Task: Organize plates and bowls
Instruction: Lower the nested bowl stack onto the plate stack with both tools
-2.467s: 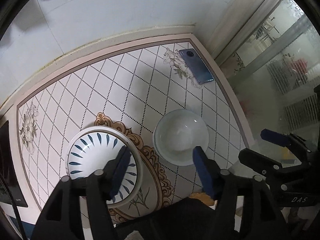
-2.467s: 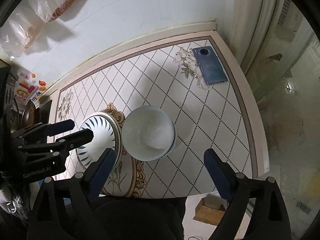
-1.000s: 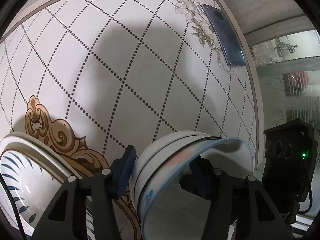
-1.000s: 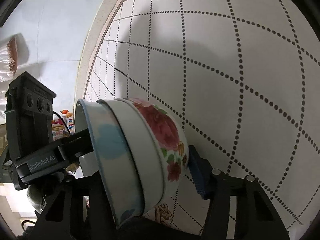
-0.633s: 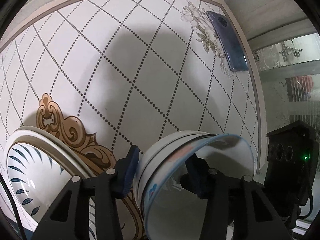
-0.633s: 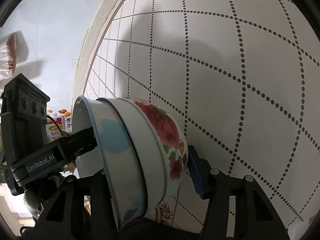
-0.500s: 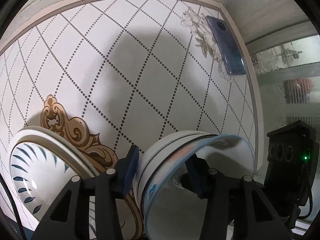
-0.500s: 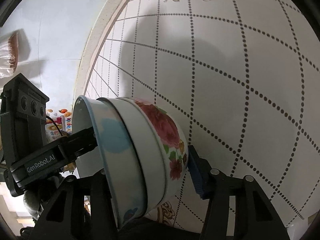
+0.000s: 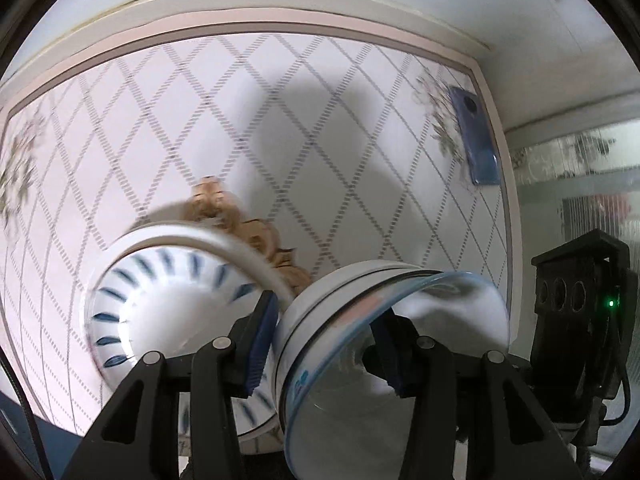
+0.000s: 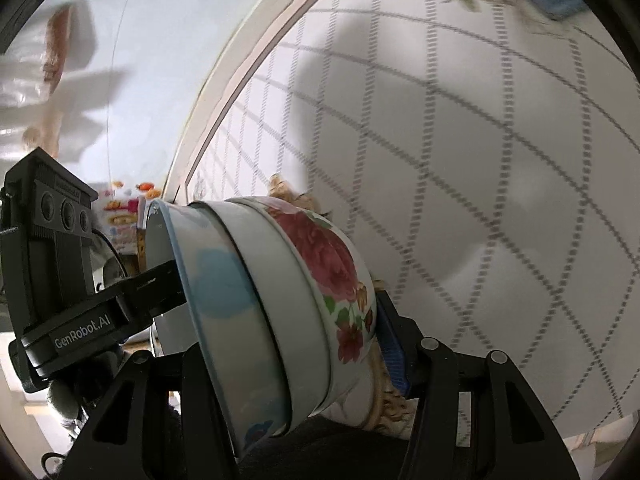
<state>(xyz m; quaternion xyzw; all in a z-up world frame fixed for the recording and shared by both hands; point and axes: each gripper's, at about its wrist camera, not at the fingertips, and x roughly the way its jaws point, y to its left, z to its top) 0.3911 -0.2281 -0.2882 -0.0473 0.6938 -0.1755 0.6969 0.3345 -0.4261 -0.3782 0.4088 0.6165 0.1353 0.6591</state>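
- Bowls first: we've got a nested stack of bowls [image 9: 384,344] held up off the tabletop [image 9: 320,140], tipped on its side, both grippers on it at once.
- Our left gripper [image 9: 326,340] is clamped on the stack's rim. One blue pad sits on the outside wall, the other inside the top bowl, which has a thin blue edge.
- Our right gripper [image 10: 280,344] has the same stack [image 10: 280,304] from the opposite side. We can only see its right blue pad, pressed on the outside by the red flower pattern. The near finger is hidden behind the bowls, but the grip looks closed on them.
- From the right wrist view, the left gripper's body [image 10: 60,280] pokes in from the left, its finger reaching into the mouth of the bowl.
- From the left wrist view, the right gripper's black body [image 9: 580,312] is at the right edge with a small green light on.
- Just left of the stack there's a white plate with blue leaf marks [image 9: 168,300], sitting on the table over the gold ornament print. It's pretty blurry, and we can't tell if the stack touches it.
- Table surface is white with a dotted diamond pattern and a pinkish border.
- A blue phone [image 9: 474,140] lies face down at the far right corner, well apart from the dishes.
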